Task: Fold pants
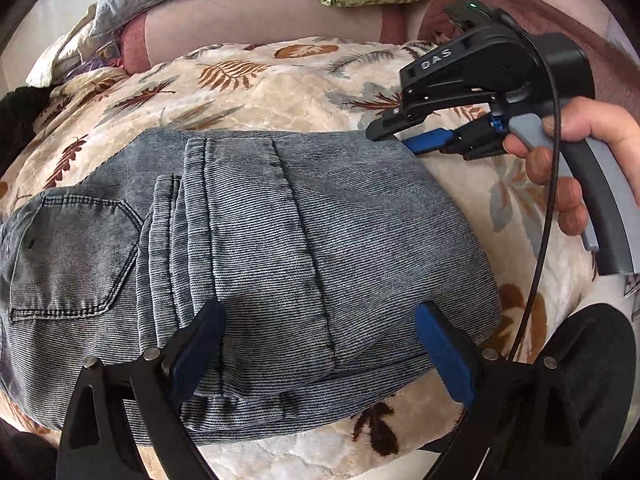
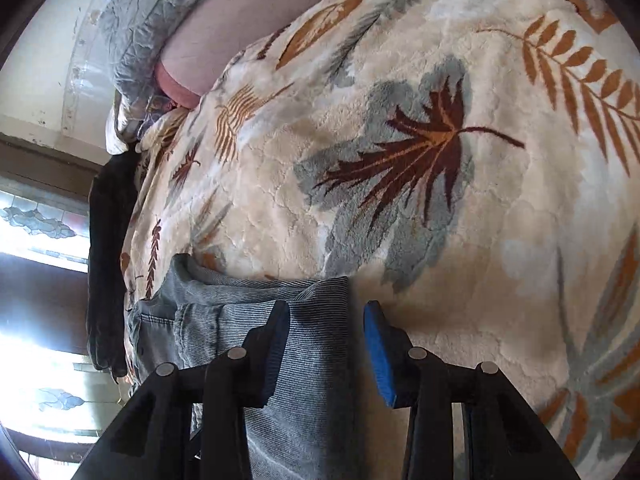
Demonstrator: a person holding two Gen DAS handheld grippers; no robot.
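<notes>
both wrists close above pants point(image 1: 280, 220)

Only one bit of text here
"DAS" in pale letters on the black body of the right gripper point(image 1: 408, 136).

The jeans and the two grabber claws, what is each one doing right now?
Grey-blue striped denim pants: folded into a thick bundle, lying on the leaf-patterned fleece blanket.
Left gripper: jaws open, straddling the pants' near edge.
Right gripper: jaws apart at the pants' far corner, no cloth pinched.
</notes>
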